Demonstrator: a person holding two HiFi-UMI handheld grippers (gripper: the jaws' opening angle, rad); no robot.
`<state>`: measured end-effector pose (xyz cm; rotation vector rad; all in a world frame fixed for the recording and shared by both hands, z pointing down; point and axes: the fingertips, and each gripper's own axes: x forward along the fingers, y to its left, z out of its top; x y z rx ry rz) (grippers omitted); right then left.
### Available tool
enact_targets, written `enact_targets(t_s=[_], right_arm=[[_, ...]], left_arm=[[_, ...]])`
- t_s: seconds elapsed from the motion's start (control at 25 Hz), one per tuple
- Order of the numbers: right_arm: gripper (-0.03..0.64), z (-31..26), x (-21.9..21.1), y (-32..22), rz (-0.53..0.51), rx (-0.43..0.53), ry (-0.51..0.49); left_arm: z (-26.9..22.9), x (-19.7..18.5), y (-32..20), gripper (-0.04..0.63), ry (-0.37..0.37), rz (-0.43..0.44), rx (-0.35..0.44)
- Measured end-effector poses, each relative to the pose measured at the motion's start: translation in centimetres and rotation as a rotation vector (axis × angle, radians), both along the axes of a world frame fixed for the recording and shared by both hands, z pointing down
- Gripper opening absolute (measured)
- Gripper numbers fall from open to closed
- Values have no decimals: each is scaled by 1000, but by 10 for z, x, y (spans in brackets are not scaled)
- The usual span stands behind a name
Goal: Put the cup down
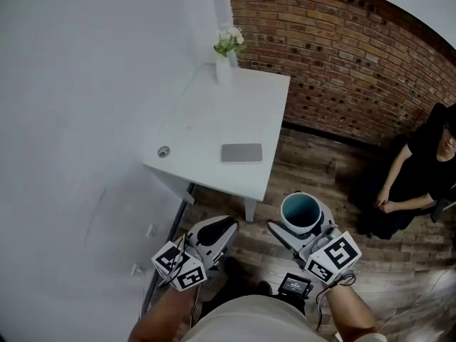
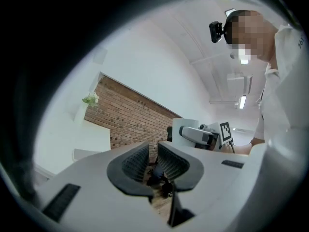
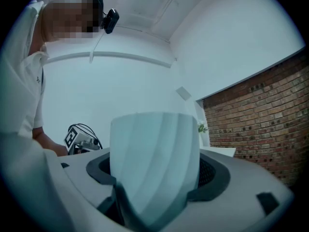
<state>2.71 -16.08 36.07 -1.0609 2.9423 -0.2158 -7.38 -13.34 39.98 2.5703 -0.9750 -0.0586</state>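
- Nearest to us, the left gripper [image 1: 226,226] hovered short of the white table's [image 1: 214,120] near edge, its jaws a narrow gap apart with nothing between them.
- Beside it, the right gripper [image 1: 305,228] had its jaws clamped on the cup [image 1: 299,209], one pad on each side.
- The cup, white outside and teal inside, stood upright and mouth up. It was off the table, just in front of the near right corner and above the wooden floor [image 1: 306,166].
- On the table's near part lay a flat grey rectangle [image 1: 241,152] and a small round thing [image 1: 164,151].
- At the table's far edge stood a white vase of flowers [image 1: 226,52].
- Beyond the table rose a brick wall [image 1: 342,55], with a seated person [image 1: 420,169] to the table's right.
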Motion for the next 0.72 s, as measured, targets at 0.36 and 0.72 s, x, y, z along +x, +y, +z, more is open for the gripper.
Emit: enact_targets(t_s=[0.36, 0.72], right_arm=[[379, 16, -27, -61, 63, 13, 60], [379, 41, -21, -116, 14, -7, 76]], left_arm=[[18, -25, -69, 57, -10, 57, -20], [43, -18, -108, 57, -19, 14, -49]])
